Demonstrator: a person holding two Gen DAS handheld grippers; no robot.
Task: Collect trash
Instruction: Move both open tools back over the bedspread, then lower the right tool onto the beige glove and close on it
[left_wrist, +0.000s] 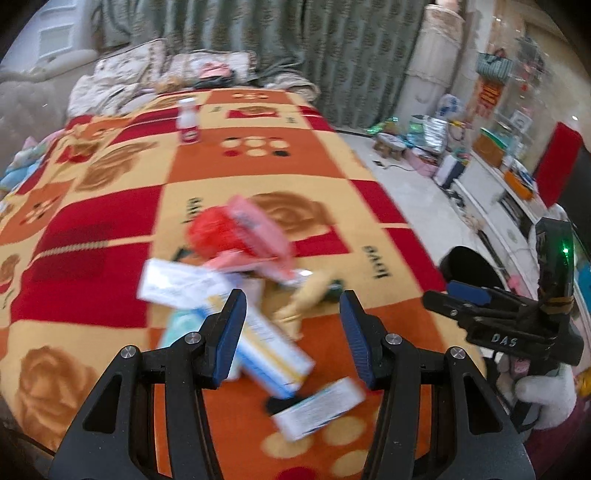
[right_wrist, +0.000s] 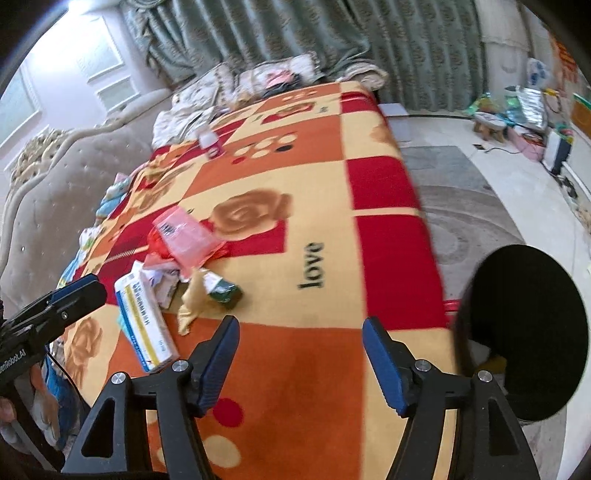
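Observation:
A heap of trash lies on the patterned blanket (left_wrist: 92, 229): a pink and red plastic bag (left_wrist: 236, 229) (right_wrist: 184, 240), a white box with a yellow stripe (left_wrist: 273, 354) (right_wrist: 146, 325), a second white box (left_wrist: 321, 406), crumpled paper (left_wrist: 177, 280), a yellowish wad (right_wrist: 192, 299) and a green packet (right_wrist: 223, 291). My left gripper (left_wrist: 293, 321) hovers open over the near side of the heap, holding nothing. My right gripper (right_wrist: 301, 328) is open and empty over bare blanket (right_wrist: 295, 369), to the right of the heap. A black round bin (right_wrist: 524, 332) (left_wrist: 469, 266) stands beside the bed's right edge.
A small white bottle with a red label (left_wrist: 188, 122) (right_wrist: 210, 142) stands far up the bed. Pillows and bedding (left_wrist: 147, 70) lie at the far end of the bed, a padded headboard (right_wrist: 48, 206) to the left. Rug (right_wrist: 465, 221) and floor clutter (left_wrist: 424, 140) lie right.

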